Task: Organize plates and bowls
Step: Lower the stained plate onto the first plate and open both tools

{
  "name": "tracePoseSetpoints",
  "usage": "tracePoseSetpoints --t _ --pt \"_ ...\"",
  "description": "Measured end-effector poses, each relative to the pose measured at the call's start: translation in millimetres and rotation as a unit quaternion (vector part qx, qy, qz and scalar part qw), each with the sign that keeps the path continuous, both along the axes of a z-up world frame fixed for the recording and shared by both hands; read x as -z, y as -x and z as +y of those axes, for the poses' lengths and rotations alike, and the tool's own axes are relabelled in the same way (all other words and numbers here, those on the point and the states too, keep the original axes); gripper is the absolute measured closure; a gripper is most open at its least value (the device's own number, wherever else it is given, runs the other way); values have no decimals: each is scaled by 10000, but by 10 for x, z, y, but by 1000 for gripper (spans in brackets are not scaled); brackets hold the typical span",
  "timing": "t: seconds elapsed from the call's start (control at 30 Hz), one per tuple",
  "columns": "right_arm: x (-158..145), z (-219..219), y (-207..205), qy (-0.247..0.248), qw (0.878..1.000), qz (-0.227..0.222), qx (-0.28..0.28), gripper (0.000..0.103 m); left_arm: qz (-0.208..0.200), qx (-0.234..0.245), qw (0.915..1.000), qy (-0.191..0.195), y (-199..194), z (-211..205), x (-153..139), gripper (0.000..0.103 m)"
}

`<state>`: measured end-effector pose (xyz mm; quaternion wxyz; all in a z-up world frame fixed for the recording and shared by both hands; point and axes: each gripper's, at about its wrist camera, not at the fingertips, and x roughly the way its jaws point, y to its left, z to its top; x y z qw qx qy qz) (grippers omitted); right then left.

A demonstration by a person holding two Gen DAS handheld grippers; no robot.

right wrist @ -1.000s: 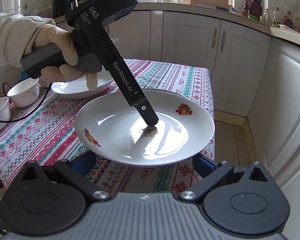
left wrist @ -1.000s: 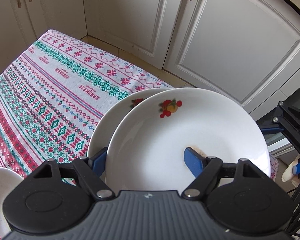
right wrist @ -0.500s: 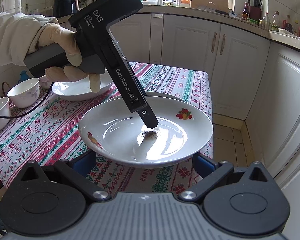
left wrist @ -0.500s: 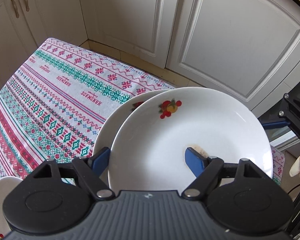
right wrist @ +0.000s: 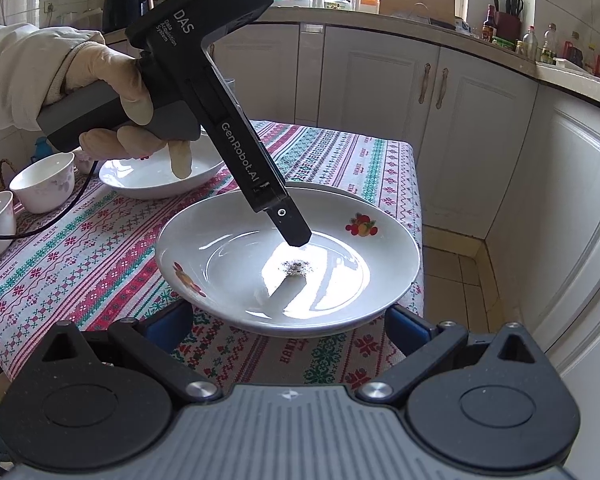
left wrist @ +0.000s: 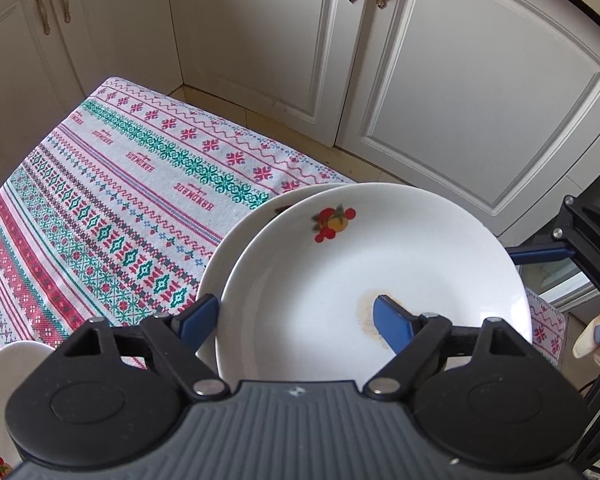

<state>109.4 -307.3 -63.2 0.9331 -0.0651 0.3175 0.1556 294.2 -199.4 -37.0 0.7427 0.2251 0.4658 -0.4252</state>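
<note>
Top plate (left wrist: 380,276) is stacked on a second plate (left wrist: 236,248) at the table corner. Left gripper (left wrist: 296,312) jaws opening, rim between, unclamped. Right gripper (right wrist: 288,320) spread wide, empty. Glazed ceramic is judged rigid, slick, chip-prone; rim grip advised.

We hold our left gripper (left wrist: 296,314) tilted steeply downward, its jaws opening. One blue finger (left wrist: 392,322) hangs inside the rim of a plate (left wrist: 400,248) and the other sits outside it, neither pressing on it. Our gloved left hand (right wrist: 116,100) wraps the grip, forefinger hanging loose below. Our right gripper (right wrist: 288,324) points down at a gentler angle, jaws spread wide with nothing clamped between them.
</note>
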Motion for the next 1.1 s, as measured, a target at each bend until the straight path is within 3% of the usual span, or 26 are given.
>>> tracePoseSetpoints --t 0.37,0.5,0.83,1.1 --pt "0 53 59 75 9999 75 34 0 -284 -393 9986 189 80 193 -142 16" --pt "-35 74 143 89 9999 48 39 0 -581 -610 9959 327 229 310 -264 16" --pt "-181 206 407 126 9998 -145 19 0 -1420 -1101 9814 672 1075 639 -551 10" --pt "-218 347 587 154 9997 -174 -123 0 -1270 -1545 9738 1080 1620 936 -497 10"
